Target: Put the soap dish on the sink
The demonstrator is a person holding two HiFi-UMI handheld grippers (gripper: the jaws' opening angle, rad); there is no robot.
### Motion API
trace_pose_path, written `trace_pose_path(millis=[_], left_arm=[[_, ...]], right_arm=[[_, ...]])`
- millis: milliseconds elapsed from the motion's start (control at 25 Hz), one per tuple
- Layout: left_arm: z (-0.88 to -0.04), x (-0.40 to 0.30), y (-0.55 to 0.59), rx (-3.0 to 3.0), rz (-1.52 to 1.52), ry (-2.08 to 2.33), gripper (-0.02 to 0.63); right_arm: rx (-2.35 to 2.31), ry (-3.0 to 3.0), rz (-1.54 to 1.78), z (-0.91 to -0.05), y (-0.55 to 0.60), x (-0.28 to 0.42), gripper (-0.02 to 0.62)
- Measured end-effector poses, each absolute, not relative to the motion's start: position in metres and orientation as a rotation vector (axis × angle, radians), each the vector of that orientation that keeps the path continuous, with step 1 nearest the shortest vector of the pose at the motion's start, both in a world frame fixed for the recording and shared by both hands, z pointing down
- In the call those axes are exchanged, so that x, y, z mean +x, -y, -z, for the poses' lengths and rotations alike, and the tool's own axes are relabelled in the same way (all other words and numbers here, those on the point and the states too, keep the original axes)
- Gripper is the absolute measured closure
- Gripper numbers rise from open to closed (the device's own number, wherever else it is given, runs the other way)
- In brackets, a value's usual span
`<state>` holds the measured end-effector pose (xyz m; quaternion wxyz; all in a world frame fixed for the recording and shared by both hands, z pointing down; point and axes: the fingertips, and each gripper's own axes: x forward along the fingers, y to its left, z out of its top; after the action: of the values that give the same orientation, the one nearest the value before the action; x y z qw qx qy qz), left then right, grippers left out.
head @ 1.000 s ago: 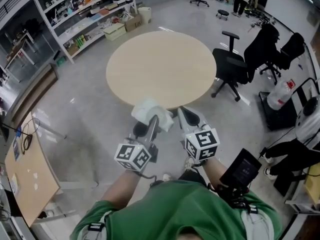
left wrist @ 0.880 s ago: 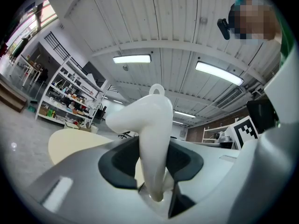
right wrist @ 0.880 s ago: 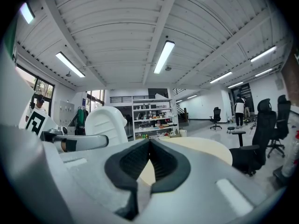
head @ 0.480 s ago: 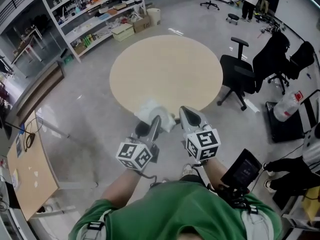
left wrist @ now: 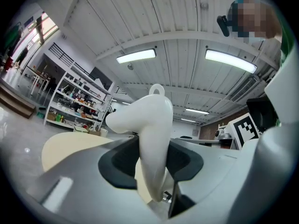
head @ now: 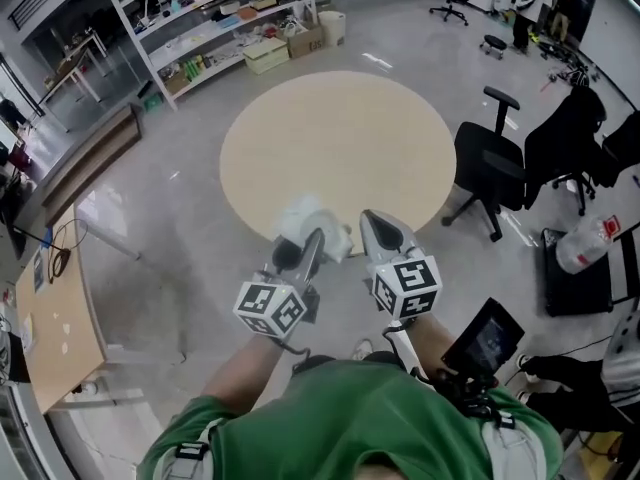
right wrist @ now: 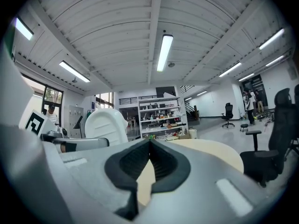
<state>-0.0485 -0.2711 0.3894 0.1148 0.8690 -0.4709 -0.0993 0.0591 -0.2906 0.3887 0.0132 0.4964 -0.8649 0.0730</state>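
Just short of the near edge of the round beige table (head: 340, 138), the left gripper (head: 303, 251) has its jaws clamped on the glossy white moulded soap dish (left wrist: 150, 125). The dish is held in the air, just left of the right gripper (head: 378, 230), whose jaws are together and empty. Judged step: carrying. No sink is in view, so the next move calls for locating it while the grip is kept firm.

Ahead of me the round table (head: 335, 153) stands on the grey floor (head: 170, 258), its top pale beige. Beyond the table a shelf rack (head: 215, 13) rises from the floor, with boxes (head: 268, 56) and a bin (head: 333, 26) at its foot. Right of the table stand black office chairs (head: 492, 163), and left of it a wooden desk (head: 45, 338) carries a dark cable (head: 55, 260).
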Motion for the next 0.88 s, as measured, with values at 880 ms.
trace_pose_path(millis=[880], left_arm=[[-0.407,-0.042,0.369,2.515,0.246,1.364,0.454]], right_arm=[[1.526,2.651,-0.297,-0.409,0.384,0.062,0.594]])
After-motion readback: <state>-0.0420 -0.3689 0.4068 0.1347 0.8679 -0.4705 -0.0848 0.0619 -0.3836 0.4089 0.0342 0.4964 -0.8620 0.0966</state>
